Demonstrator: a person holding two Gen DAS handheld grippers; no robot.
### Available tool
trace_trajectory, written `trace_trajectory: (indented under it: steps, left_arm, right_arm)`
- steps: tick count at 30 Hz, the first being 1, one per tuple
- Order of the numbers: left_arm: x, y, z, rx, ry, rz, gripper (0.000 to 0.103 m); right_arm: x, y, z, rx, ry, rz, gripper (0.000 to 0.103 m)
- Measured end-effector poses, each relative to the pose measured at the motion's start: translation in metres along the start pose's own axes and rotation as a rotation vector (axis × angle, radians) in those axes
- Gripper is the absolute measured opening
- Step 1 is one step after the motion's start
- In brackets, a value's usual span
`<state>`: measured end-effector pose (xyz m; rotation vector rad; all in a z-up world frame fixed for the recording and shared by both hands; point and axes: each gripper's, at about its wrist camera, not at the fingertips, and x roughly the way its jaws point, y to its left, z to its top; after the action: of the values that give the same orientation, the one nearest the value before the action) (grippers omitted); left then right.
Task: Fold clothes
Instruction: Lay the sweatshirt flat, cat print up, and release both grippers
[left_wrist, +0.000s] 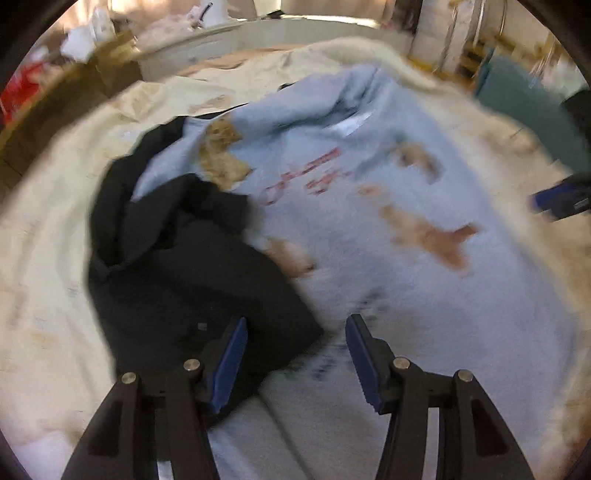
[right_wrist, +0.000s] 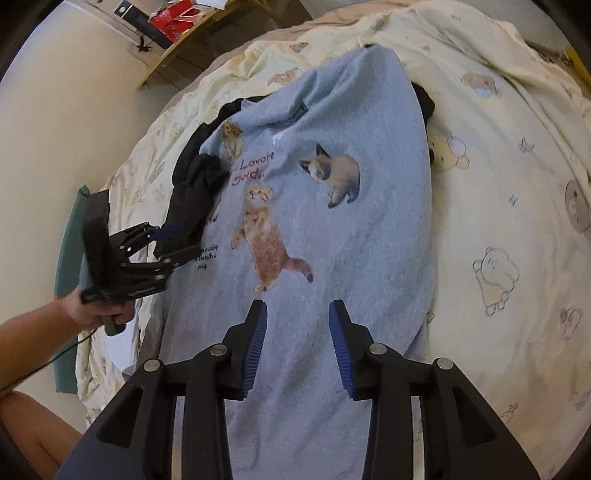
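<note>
A light blue sweatshirt (left_wrist: 369, 240) (right_wrist: 351, 240) printed with kittens and red lettering lies spread flat on the bed. A crumpled black garment (left_wrist: 177, 266) (right_wrist: 192, 192) sits on its left edge. My left gripper (left_wrist: 295, 321) (right_wrist: 181, 242) is low over that black garment with its jaws apart. The cloth lies against the left finger and reaches partway into the gap, clear of the right pad. The left wrist view is blurred. My right gripper (right_wrist: 297, 306) hovers open over the sweatshirt's lower part with nothing between its fingers; one blue pad (left_wrist: 557, 201) shows at the right edge.
The bed carries a pale yellow cover (right_wrist: 498, 184) (left_wrist: 48, 240) with bear prints. A cream wall (right_wrist: 55, 110) and a green panel (right_wrist: 68, 258) run along the bed's left side. A wooden shelf (right_wrist: 173, 55) holds a red box. A person's hand (right_wrist: 85, 310) grips the left tool.
</note>
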<state>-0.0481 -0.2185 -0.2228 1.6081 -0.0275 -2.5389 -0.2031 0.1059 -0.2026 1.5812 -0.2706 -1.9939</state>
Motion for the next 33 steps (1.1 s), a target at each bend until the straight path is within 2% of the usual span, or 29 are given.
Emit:
trace_trajectory:
  steps: [1,3,6,8,11,13,16,18,21,24,25,27,29,32,33]
  left_arm:
    - [0.003,-0.002,-0.001,0.010,0.006,0.047,0.004]
    - [-0.009,0.012,0.001,-0.059,-0.047,0.069,0.004]
    - [-0.052,0.044,0.004,-0.167,-0.186,0.115,0.004]
    - [-0.081,0.062,0.007,-0.171,-0.260,0.228,0.004]
    - [-0.107,0.098,0.018,-0.174,-0.289,0.383,0.004]
    - [-0.116,0.133,0.026,-0.182,-0.276,0.503,0.004]
    - [-0.108,0.193,0.033,-0.193,-0.197,0.674,0.004]
    - [-0.100,0.238,0.031,-0.280,-0.113,0.791,0.004]
    - [-0.081,0.302,0.009,-0.522,0.039,0.887,0.004]
    - [-0.059,0.324,-0.011,-0.611,0.119,0.867,0.007]
    - [-0.051,0.324,-0.012,-0.595,0.124,0.873,0.009]
    - [-0.036,0.319,-0.011,-0.542,0.139,0.837,0.014]
    - [-0.031,0.315,-0.014,-0.525,0.148,0.777,0.046]
    - [-0.047,0.319,-0.025,-0.570,0.059,0.659,0.069]
    - [-0.051,0.325,-0.031,-0.598,0.033,0.623,0.071]
  right_arm:
    - [0.001,0.001,-0.001,-0.004,0.004,0.001,0.039]
    - [0.003,0.005,-0.002,-0.022,0.007,-0.002,0.040]
    - [0.004,0.008,-0.004,-0.039,0.011,-0.001,0.041]
    - [0.007,0.009,-0.006,-0.046,0.018,0.001,0.042]
    - [0.012,0.009,-0.008,-0.047,0.032,-0.002,0.043]
    - [0.015,0.009,-0.009,-0.050,0.042,-0.007,0.043]
    - [0.013,0.010,-0.011,-0.059,0.041,-0.015,0.044]
    - [0.011,0.011,-0.013,-0.057,0.037,-0.014,0.044]
    - [0.005,0.010,-0.014,-0.052,0.028,-0.021,0.044]
    - [0.000,0.009,-0.017,-0.047,0.027,-0.035,0.045]
    - [-0.001,0.008,-0.018,-0.048,0.028,-0.040,0.045]
    - [-0.002,0.008,-0.018,-0.053,0.029,-0.049,0.045]
    - [-0.003,0.009,-0.019,-0.059,0.030,-0.056,0.045]
    - [0.000,0.012,-0.022,-0.059,0.037,-0.054,0.045]
    - [0.000,0.014,-0.023,-0.060,0.041,-0.051,0.045]
